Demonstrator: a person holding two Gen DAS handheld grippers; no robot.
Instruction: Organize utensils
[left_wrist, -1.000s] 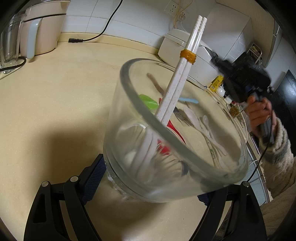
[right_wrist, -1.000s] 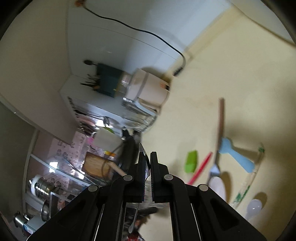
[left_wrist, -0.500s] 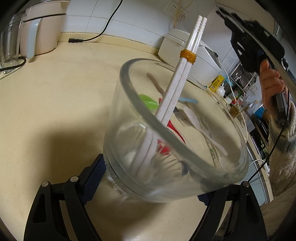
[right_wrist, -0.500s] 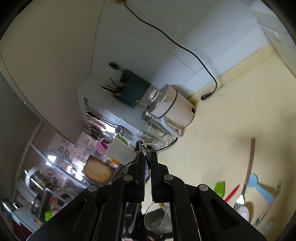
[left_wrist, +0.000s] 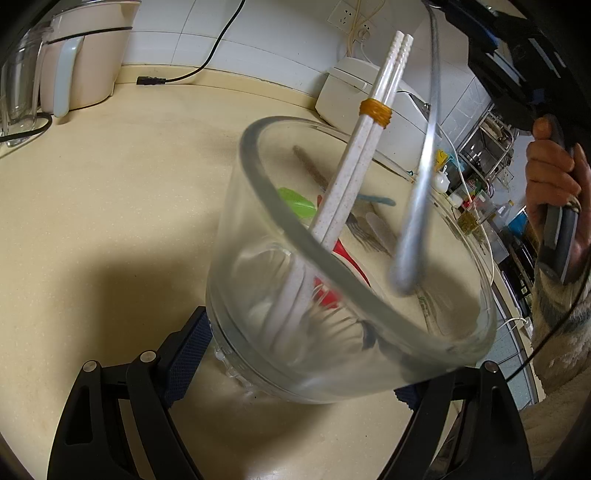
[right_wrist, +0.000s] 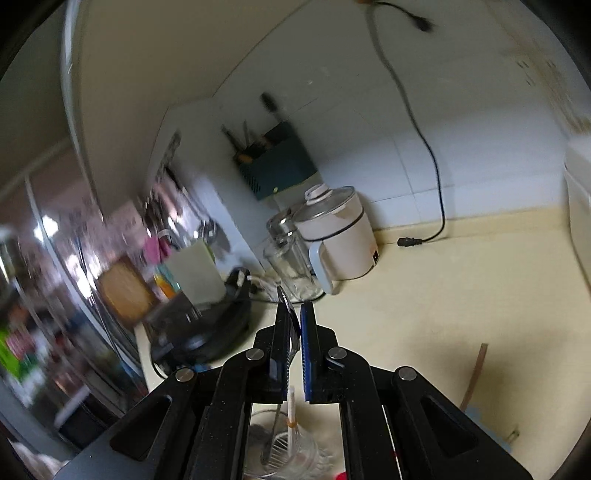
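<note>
Pale yellow speckled countertop (left_wrist: 110, 184) below white wall tiles, a cream kettle at ten o'clock.

Left wrist view: clear, thick-walled glass tumbler (left_wrist: 258, 206) at centre, tilted toward four o'clock. Clamped at its ribbed base by the left gripper (left_wrist: 303, 373), dark textured pads on either side, probably to hold the mouth open as a target. Inside, a pair of white speckled chopsticks (left_wrist: 373, 140), straight and slim, bound by an amber band, leaning out toward one o'clock. Slim, shiny metal spoon (left_wrist: 413, 221) hanging bowl-down over the mouth from one o'clock, blurred, lowered handle-up so as to stand upright. Seen through the glass, more utensils loose on the counter: a green piece (left_wrist: 295, 199) and a red one (left_wrist: 343, 258). At three o'clock, a hand (left_wrist: 554, 192) around the right tool's grip.

Right wrist view: right gripper (right_wrist: 295, 314) above the tumbler (right_wrist: 310, 454), which sits at six o'clock. Jaws just opening, narrow slit between blue pads, thin spoon handle between them. Spoon bowl (right_wrist: 273, 424) and chopsticks (right_wrist: 291, 406) visible below. Wooden handle (right_wrist: 476, 373) flat on the counter at four o'clock, not yet collected
</note>
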